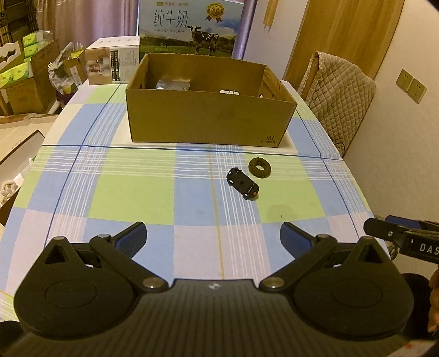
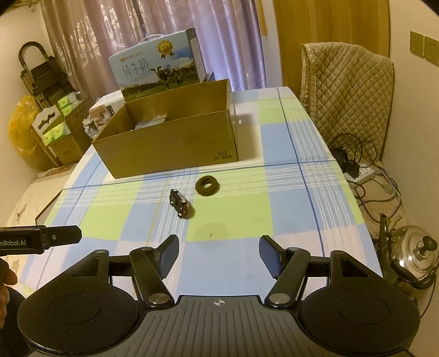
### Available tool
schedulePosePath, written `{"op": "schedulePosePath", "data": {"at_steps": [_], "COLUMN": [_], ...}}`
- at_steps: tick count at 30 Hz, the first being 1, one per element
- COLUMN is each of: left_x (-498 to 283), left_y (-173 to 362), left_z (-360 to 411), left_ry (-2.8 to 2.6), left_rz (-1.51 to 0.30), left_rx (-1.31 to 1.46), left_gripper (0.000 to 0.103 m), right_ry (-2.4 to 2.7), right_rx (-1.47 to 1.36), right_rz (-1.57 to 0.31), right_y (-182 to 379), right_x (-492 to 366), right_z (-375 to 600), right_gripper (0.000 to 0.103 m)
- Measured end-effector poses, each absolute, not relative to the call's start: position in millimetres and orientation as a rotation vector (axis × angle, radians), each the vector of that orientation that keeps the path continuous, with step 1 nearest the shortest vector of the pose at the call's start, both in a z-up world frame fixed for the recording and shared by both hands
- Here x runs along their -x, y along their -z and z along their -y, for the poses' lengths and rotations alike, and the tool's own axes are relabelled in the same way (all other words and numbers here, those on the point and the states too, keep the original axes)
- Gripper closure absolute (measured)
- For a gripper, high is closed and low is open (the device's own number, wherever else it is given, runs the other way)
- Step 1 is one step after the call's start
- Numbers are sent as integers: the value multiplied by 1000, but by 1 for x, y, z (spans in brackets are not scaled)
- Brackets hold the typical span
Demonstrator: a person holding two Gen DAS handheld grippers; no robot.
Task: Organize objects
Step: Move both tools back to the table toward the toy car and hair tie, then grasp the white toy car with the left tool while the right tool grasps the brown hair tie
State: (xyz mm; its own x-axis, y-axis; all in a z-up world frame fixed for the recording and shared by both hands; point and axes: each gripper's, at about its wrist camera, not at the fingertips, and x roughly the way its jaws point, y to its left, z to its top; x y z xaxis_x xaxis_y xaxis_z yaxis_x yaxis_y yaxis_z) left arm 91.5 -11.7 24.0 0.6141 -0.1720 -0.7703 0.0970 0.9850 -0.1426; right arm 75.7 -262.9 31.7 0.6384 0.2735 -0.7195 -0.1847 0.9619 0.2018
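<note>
Left gripper: hangs over the near part of the surface, angled down; its fingers are spread wide with nothing between them.
Right gripper: beside the left one, also angled down over the near edge; its fingers are released, wide apart, and empty.
Surface: covered with a checked cloth in blue, green and pale pink squares.
Toy car: small and black, lying on the cloth ahead of both grippers, well apart from the fingertips, set diagonally.
Ring: a dark, fuzzy, doughnut-shaped thing lying flat just beside the car, on the side nearer the box, not touching it.
Cardboard box: open at the top, standing on the surface beyond the car and ring; a grey packet and a small white thing lie inside.
Milk carton: blue, printed with a cow, upright behind the box.
Small white box: at the far left corner of the surface.
Quilted chair cover: to the right of the surface.
Metal kettle: on the floor at the right, seen from the right wrist.
</note>
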Motion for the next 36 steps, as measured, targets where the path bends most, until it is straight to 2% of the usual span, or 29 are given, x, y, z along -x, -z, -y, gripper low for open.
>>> {"op": "schedulePosePath", "data": {"at_steps": [9,26,27,29,36], "left_x": [-103,-173,-178,-189,-227], "left_y": [-15,22,26,35,68], "left_z": [13,45,48,54,75], "left_ry": [170,193,197,204,223], "left_rz": [-919,-973,-977,-986,-1021], "left_rx": [126,126,122,110,66], "left_gripper": [4,22,23,29,36], "right_ry": [-261,-338,-343,-346,-352], "right_rx": [-102,-45,-42,-40,-26], "right_rz": [-844,-891,-897,-912,-970], "right_y": [-24,3,8,15,50], "right_x": [-86,-170,-177,-189,-226], "right_z": [266,261,260,260,260], "right_gripper": [41,42,43,52,61]}}
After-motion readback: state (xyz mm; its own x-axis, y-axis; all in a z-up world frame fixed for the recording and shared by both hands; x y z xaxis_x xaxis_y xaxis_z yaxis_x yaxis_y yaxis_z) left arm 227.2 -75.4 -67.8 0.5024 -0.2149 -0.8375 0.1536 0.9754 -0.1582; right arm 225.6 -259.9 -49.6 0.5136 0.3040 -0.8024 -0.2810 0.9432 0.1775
